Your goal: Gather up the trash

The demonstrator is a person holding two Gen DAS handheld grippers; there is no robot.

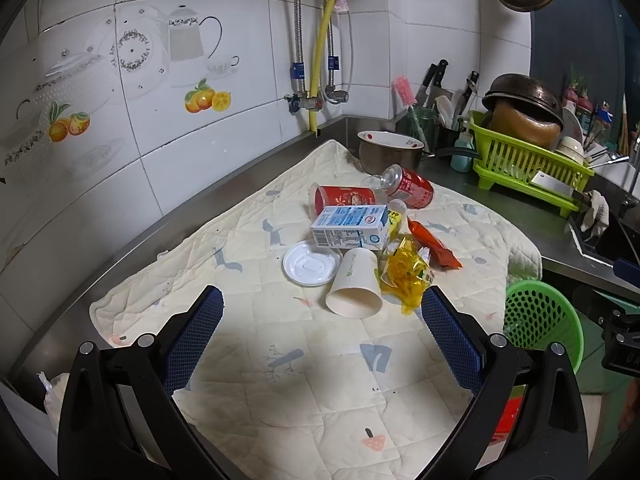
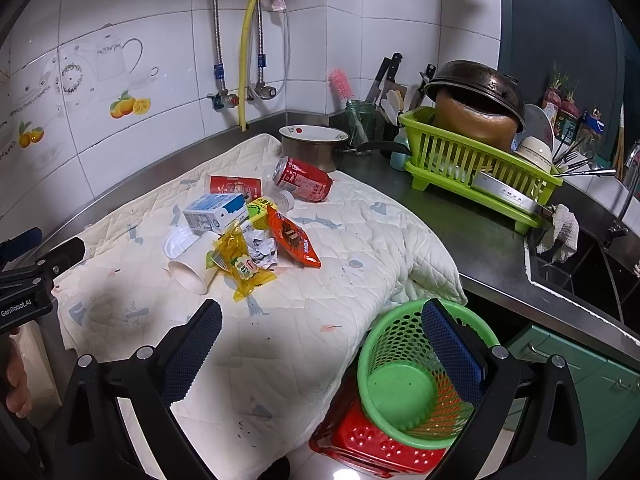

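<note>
Still nothing held, both grippers (image 1: 322, 304) (image 2: 322, 308) wide apart; could knock paper cup (image 1: 354, 286) rolling w/ sloppy approach, or miss green basket (image 2: 404, 376).

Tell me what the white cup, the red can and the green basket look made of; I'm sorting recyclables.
White cup: seems paper, matte, with a thin rolled rim and a small green print.
Red can: likely aluminium, glossy printed wall, bare silvery top.
Green basket: plastic, smooth and slightly shiny, moulded with rows of holes; nothing lies in it.
</note>
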